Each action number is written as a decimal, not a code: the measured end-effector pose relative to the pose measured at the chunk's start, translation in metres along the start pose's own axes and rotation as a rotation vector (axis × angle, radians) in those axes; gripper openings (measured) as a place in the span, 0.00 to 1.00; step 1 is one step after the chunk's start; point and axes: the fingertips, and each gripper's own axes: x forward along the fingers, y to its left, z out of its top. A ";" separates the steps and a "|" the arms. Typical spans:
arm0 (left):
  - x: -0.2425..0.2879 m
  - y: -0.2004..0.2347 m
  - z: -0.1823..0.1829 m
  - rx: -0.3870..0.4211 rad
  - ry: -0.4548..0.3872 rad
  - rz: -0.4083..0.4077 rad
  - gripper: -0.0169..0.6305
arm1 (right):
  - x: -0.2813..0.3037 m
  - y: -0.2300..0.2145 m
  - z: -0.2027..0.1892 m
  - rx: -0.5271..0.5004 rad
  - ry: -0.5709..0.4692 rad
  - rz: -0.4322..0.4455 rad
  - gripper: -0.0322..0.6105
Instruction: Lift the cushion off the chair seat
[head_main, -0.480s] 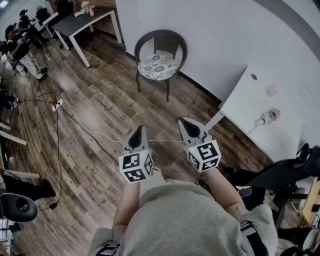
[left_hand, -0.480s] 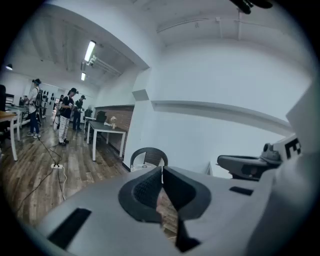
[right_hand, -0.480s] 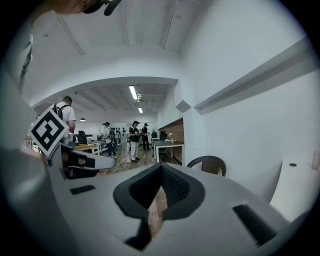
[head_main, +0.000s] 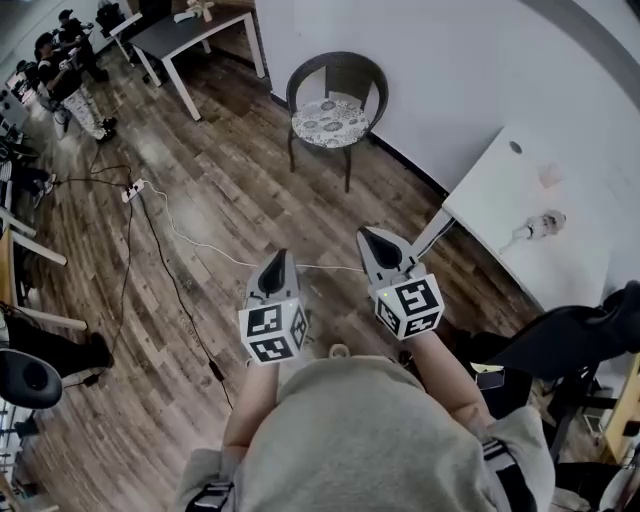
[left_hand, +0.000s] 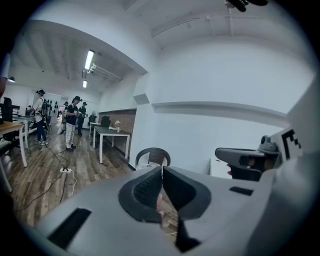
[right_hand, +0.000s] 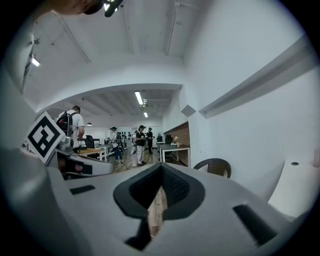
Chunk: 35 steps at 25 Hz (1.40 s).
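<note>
The cushion (head_main: 330, 122) (round, pale, with a busy pattern) lies flat on the seat of the chair (head_main: 337, 70), a dark wicker armchair with a curved back that stands against the white wall (head_main: 450, 70). Nothing touches the cushion.

Both grippers are on the near side of the chair, well apart from it, held side by side over the wooden floor (head_main: 200, 230) with their tips pointing roughly toward it. The left gripper (head_main: 277, 256) has its jaws together at the tips with nothing between them; in its own view the chair shows just above the closed tips. The right gripper (head_main: 368, 236) is likewise closed and empty, and in its view the chair sits off to the right of the jaws.

To the right of the chair, along the same wall, stands a white table (head_main: 530, 190) with a small pale object (head_main: 538, 226) on it. To the left of the chair and farther back is a dark-topped table (head_main: 185, 35), and beyond that several people (head_main: 70, 75) stand. A power strip (head_main: 134, 188) with a white cable (head_main: 190, 240) lies on the floor, left of the chair and nearer than it.
</note>
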 end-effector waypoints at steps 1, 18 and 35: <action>-0.002 0.000 -0.001 -0.004 0.002 0.001 0.04 | -0.001 0.001 0.000 0.000 0.000 0.000 0.04; 0.022 -0.010 0.011 -0.020 -0.024 0.013 0.04 | 0.001 -0.029 0.003 0.007 -0.018 -0.007 0.05; 0.080 0.009 0.010 -0.018 0.013 0.026 0.04 | 0.047 -0.060 -0.017 0.056 0.008 -0.003 0.05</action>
